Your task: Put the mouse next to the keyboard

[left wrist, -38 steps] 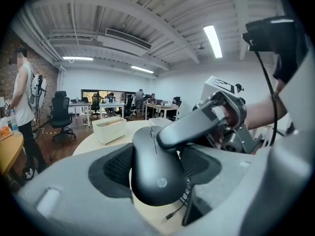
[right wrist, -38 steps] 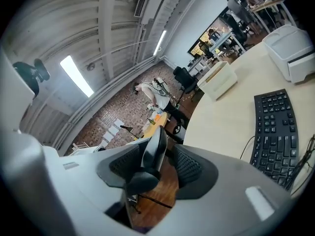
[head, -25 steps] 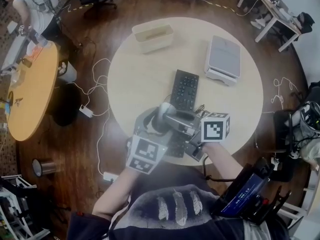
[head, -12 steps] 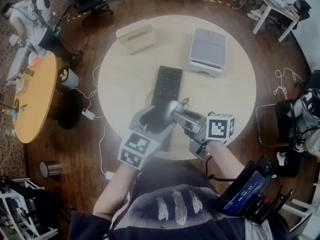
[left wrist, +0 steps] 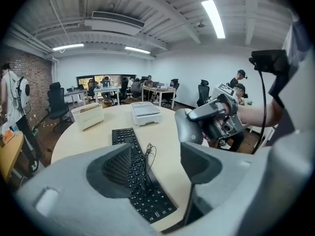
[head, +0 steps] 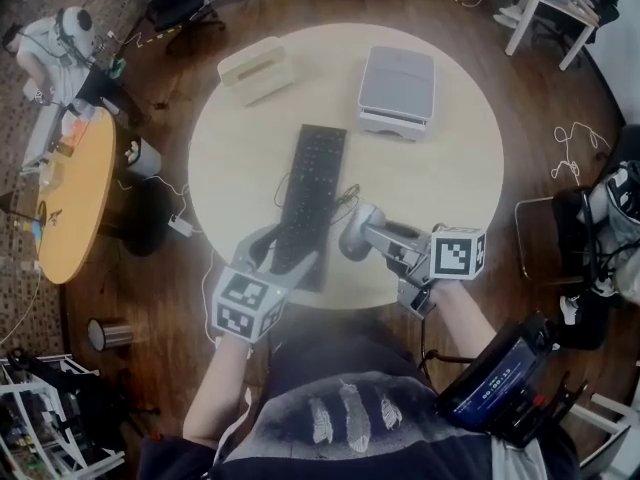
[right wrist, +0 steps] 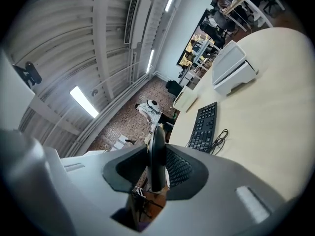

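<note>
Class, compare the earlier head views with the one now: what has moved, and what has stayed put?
The right gripper, its fingers shut on the mouse, has carried it from above the keyboard's near end to its right side. The left gripper, fingers open and empty, has drawn away to the left. Keyboard, beige tray and grey box stay put.

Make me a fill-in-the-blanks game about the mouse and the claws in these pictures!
The right claw is squeezing the ____.
The left claw is wide ____, with nothing in it.
The keyboard is coloured ____.
The table has a ____ shape.
Missing words: mouse, open, black, round.
</note>
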The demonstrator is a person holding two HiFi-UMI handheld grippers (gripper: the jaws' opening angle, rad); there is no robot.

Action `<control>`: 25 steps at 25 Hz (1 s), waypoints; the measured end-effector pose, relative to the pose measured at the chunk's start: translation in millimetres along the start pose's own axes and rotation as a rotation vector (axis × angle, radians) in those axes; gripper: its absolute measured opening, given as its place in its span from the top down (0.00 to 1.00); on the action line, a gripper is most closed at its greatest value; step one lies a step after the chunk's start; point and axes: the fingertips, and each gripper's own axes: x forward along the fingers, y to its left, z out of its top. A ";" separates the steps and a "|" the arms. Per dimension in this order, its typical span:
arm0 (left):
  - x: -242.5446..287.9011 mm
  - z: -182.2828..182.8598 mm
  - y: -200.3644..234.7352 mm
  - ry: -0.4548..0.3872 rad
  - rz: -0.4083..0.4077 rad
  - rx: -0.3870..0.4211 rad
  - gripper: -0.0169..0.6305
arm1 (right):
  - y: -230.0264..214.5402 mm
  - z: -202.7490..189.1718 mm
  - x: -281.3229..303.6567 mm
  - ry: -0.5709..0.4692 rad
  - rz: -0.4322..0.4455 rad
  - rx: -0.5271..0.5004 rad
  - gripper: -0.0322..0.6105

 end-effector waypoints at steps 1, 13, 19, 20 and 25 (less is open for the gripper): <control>-0.3 -0.2 0.4 0.004 0.006 -0.004 0.49 | -1.6 -0.8 -3.2 0.004 -0.006 -0.001 0.78; 4.6 -5.5 29.4 -0.011 0.027 -0.050 0.49 | -35.4 -19.7 -17.4 0.090 -0.159 0.033 0.78; -6.2 -16.7 59.4 -0.053 0.019 -0.090 0.50 | -65.5 -21.8 -15.3 0.101 -0.279 0.079 0.78; -8.6 -20.3 65.6 -0.056 0.019 -0.106 0.50 | -69.6 -23.5 -15.2 0.109 -0.299 0.078 0.78; -6.0 -33.9 87.6 -0.058 -0.007 -0.135 0.50 | -97.8 -31.8 -16.2 0.173 -0.377 0.085 0.78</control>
